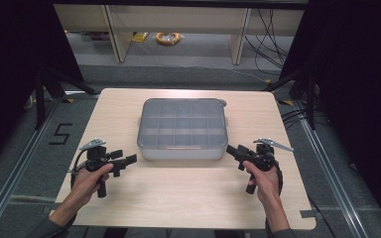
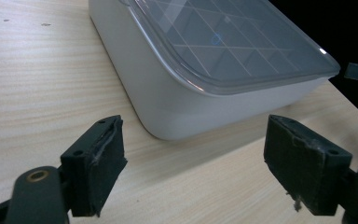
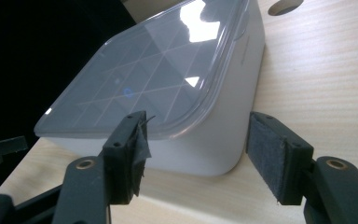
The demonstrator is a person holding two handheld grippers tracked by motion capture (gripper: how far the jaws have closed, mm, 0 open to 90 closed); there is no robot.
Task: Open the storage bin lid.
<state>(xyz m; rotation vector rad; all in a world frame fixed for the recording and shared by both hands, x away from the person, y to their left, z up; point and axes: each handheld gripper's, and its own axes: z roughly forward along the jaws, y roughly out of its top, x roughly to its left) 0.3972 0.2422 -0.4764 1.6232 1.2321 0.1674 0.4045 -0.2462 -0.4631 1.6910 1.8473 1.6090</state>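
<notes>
The box [image 1: 182, 129] sits near the middle of the surface [image 1: 188, 198], lid [image 2: 242, 46] on, its long axis running left to right across the person's front. It lies between the two tongs and a little beyond them: the left tongs [image 1: 124, 162] point in at its near left corner, the right tongs [image 1: 235, 151] at its near right corner, so the box is flanked rather than faced. In the high view the right tongs look just beside the box's corner, while the left tongs hang a little farther off, near but apart; the right hand [image 1: 263, 181] is probably the nearer of the two. Both tongs are released, jaws spread wide with nothing between them. In the left gripper view the rounded corner of the box [image 2: 177, 107] rises ahead between the jaws, with bare surface in the gap, so no touch there. In the right gripper view the box [image 3: 223, 116] fills the space ahead, the lid's overhanging edge [image 3: 177, 126] level with one jaw; whether that jaw touches the rim I cannot tell. My guess is that the next move closes in from both short ends, and it depends on each jaw reaching the lid's lip or the wall squarely, since the corners curve away.
</notes>
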